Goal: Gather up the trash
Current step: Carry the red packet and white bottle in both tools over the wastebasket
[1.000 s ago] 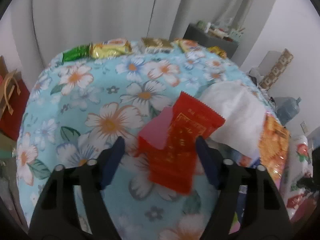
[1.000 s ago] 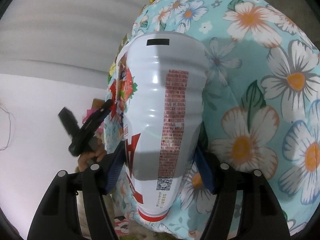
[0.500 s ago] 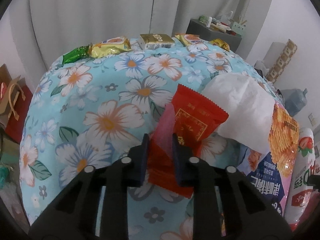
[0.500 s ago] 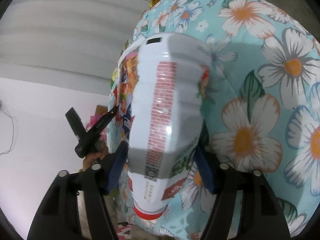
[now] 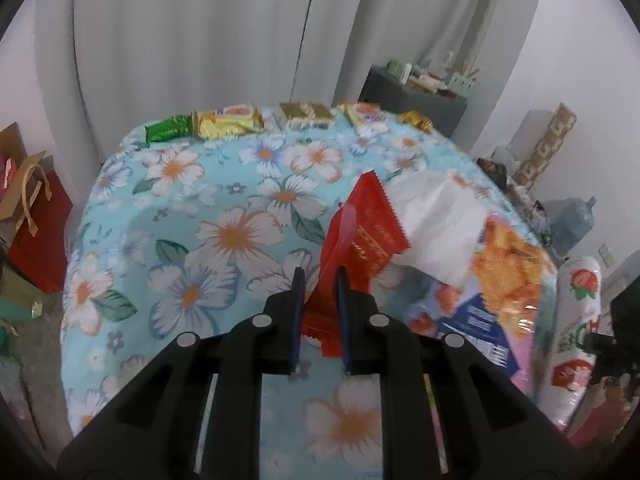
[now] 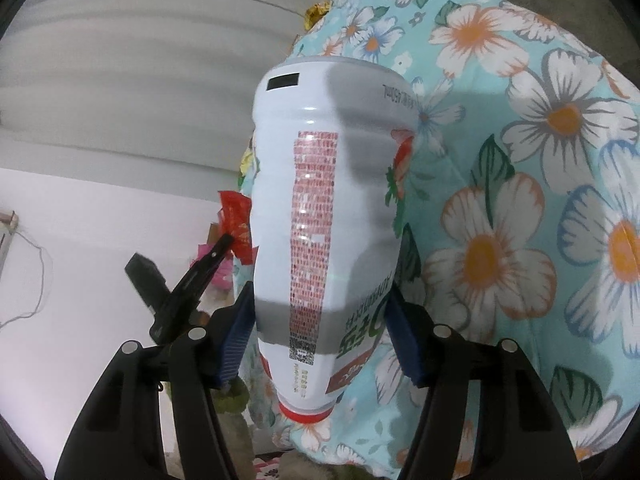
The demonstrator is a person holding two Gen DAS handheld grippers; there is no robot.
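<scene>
My left gripper [image 5: 320, 280] is shut on a red snack wrapper [image 5: 366, 236] and holds it lifted above the flowered tablecloth [image 5: 224, 232]. A crumpled white tissue [image 5: 436, 216] and an orange and blue chip bag [image 5: 492, 280] lie just right of it. My right gripper [image 6: 320, 320] is shut on a white plastic bottle [image 6: 324, 208] with red print and a red cap end, held over the table's edge. The bottle also shows in the left wrist view [image 5: 576, 328]. The left gripper with the red wrapper [image 6: 236, 224] shows in the right wrist view.
Several snack packets [image 5: 228, 120] line the table's far edge before grey curtains. A red gift bag [image 5: 36, 232] stands on the floor at left. A dark cabinet [image 5: 416, 96] and a water jug [image 5: 572, 224] stand at right.
My left gripper closed on the red wrapper and lifted it off the cloth, turning it edge-on. My right gripper kept the bottle and tilted it slightly.
</scene>
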